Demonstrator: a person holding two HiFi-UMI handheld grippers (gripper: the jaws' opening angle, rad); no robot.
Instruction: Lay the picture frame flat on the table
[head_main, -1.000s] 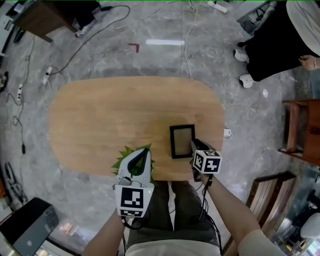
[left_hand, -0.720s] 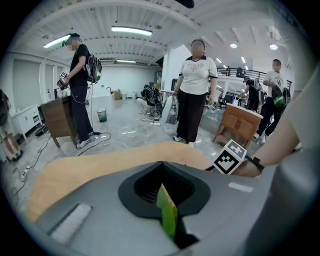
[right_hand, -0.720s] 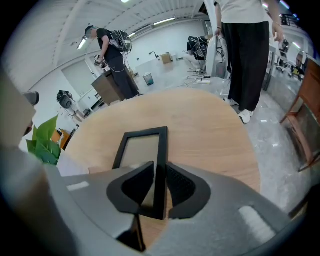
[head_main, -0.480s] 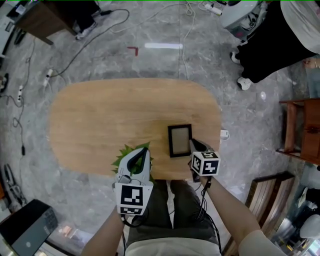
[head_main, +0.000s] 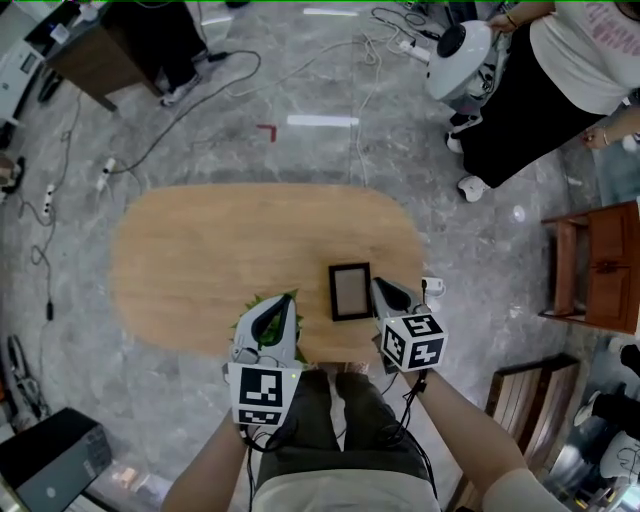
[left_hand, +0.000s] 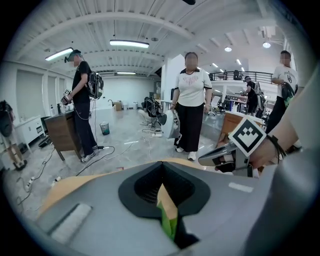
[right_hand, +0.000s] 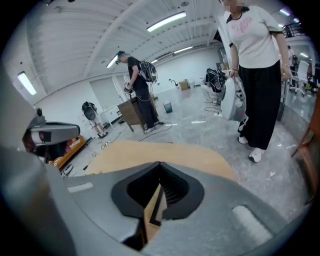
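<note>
A black picture frame (head_main: 350, 291) lies flat on the oval wooden table (head_main: 220, 250), near its front right edge. My right gripper (head_main: 378, 285) is just right of the frame, its tips by the frame's right edge, jaws shut with nothing in them. In the right gripper view the jaws (right_hand: 159, 164) meet, and a dark strip of the frame (right_hand: 156, 212) shows below them. My left gripper (head_main: 290, 298) hovers over a green leafy plant (head_main: 262, 303) at the table's front edge, shut and empty. Green leaves (left_hand: 169, 220) show under its jaws (left_hand: 161, 164).
A person stands with a white round device (head_main: 460, 55) at the back right. A wooden chair (head_main: 590, 265) stands to the right of the table and a dark desk (head_main: 85, 45) at the back left. Cables (head_main: 180, 100) run over the grey floor. A small white thing (head_main: 433, 287) sits by the table's right edge.
The head view has shifted, so the table sits lower and more to the right. The frame lies as before. The person at the back right has stepped nearer with a white device.
</note>
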